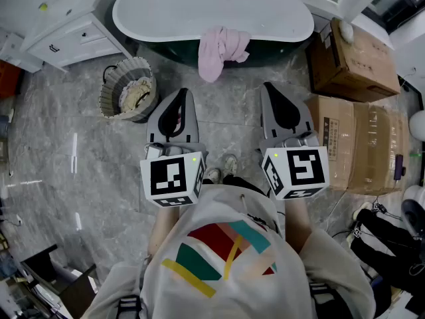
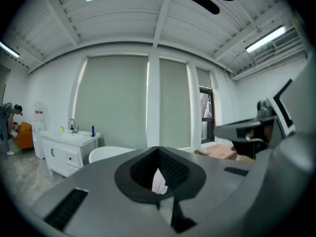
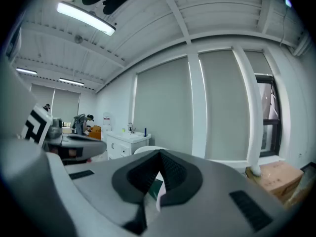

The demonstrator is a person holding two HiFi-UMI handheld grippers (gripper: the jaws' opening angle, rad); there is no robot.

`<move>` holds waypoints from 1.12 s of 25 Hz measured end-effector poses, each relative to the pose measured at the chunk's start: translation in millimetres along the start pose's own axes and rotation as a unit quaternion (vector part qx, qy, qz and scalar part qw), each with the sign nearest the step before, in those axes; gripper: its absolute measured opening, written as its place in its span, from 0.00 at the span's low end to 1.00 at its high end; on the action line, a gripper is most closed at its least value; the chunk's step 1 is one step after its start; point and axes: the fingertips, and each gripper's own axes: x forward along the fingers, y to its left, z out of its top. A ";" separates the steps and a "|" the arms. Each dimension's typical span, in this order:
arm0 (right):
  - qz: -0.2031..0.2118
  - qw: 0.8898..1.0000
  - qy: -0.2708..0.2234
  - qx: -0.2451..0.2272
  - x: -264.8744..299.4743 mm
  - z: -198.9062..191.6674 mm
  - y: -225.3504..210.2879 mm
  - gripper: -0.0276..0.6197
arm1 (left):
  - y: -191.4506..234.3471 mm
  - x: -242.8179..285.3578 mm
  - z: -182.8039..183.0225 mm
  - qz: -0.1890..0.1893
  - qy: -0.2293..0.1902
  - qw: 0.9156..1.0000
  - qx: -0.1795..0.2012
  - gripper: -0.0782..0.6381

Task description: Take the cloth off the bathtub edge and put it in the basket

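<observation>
Beside the bathtub point(image 1: 212, 8), off its left end as the head view shows it, a round basket point(image 1: 111, 85) stands on the grey floor with a cream-coloured bundle point(image 1: 136, 96) lying inside. Off the bathtub's right end sit closed cardboard boxes point(image 1: 352, 58). A white cabinet point(image 1: 66, 35) stands just beyond the basket, by the same left end of the bathtub.

On the bathtub's near edge hangs the pink cloth point(image 1: 221, 48), draped over the rim and down the dark outer side. Both grippers are held on the near side of the bathtub, pointing towards it and well short of the cloth. The left gripper point(image 1: 180, 95) has its jaws pressed together with nothing between them, and its tips point just left of the cloth. In the left gripper view the cloth point(image 2: 159, 181) shows as a pale sliver through the opening behind the closed tips. The right gripper point(image 1: 271, 88) is likewise closed and empty, its tips pointing just right of the cloth.
</observation>
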 end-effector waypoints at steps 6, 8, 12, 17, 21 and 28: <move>-0.030 0.999 -0.028 -0.020 0.8 22.1 5.9 0.06 | 30.6 -2.7 -15.7 0.009 0.024 1.000 -0.004 0.13; -0.028 0.999 -0.015 -0.011 -1.7 11.1 14.4 0.06 | 30.7 -1.4 -11.2 0.006 0.018 1.000 0.001 0.13; -0.015 1.000 -0.014 0.014 -9.7 4.9 26.6 0.06 | 24.2 1.7 -3.3 -0.008 0.013 1.000 0.014 0.13; -0.042 0.998 -0.012 0.034 -15.5 -4.6 21.5 0.06 | 17.5 5.8 1.5 -0.021 0.009 1.000 0.017 0.13; -0.043 0.998 -0.003 0.038 -21.1 -9.3 17.3 0.06 | 15.4 8.7 -3.8 -0.029 0.009 1.000 0.004 0.13; -0.043 0.998 0.000 0.034 -18.8 -18.4 25.3 0.06 | 8.3 15.8 -5.7 -0.044 0.012 0.999 0.020 0.13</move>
